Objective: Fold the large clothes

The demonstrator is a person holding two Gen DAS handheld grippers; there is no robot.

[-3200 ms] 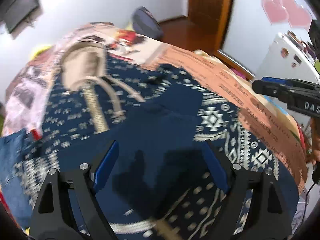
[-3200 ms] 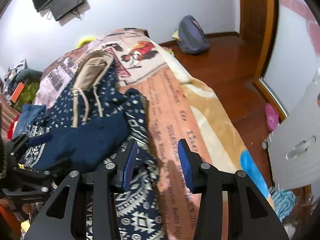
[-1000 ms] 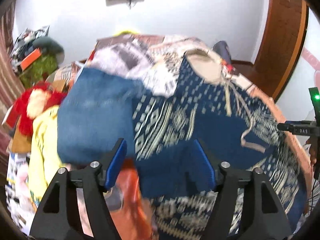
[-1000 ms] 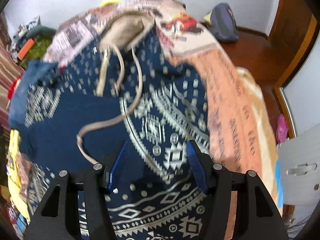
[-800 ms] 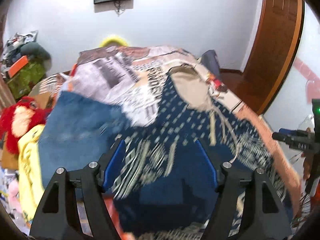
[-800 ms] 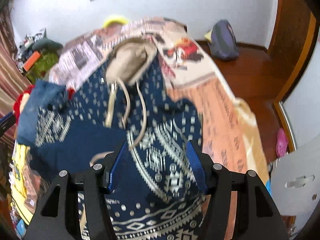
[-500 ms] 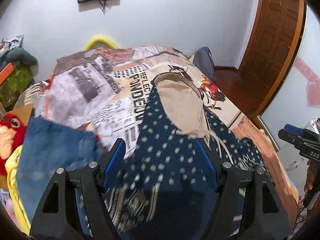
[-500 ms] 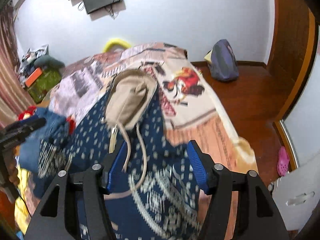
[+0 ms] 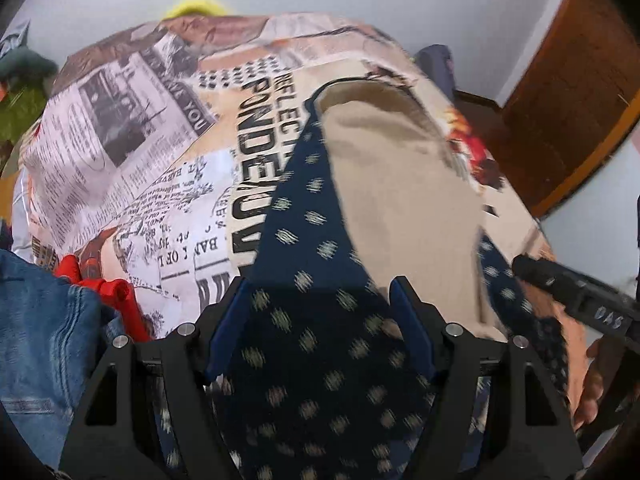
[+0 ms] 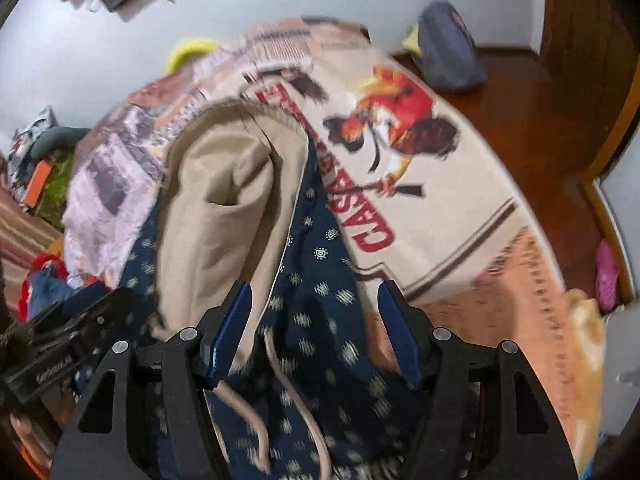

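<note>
Left wrist view, hoodie (image 9: pixel 320 360) beneath parted left gripper (image 9: pixel 318 330)

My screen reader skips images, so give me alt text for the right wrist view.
The open right claw hangs over a navy patterned hoodie with a beige-lined hood and drawstrings, spread on a printed bedspread. The left claw shows at the left edge.

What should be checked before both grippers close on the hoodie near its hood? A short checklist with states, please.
1. Left gripper open, pads clear of cloth: ok.
2. Right gripper open, nothing pinched: ok.
3. Navy hoodie under both grippers: ok.
4. Beige hood lining flat: not ok, it is creased.
5. Drawstrings clear of the right gripper: not ok, they trail beneath it.
6. Jeans off the hoodie: cannot tell.
</note>
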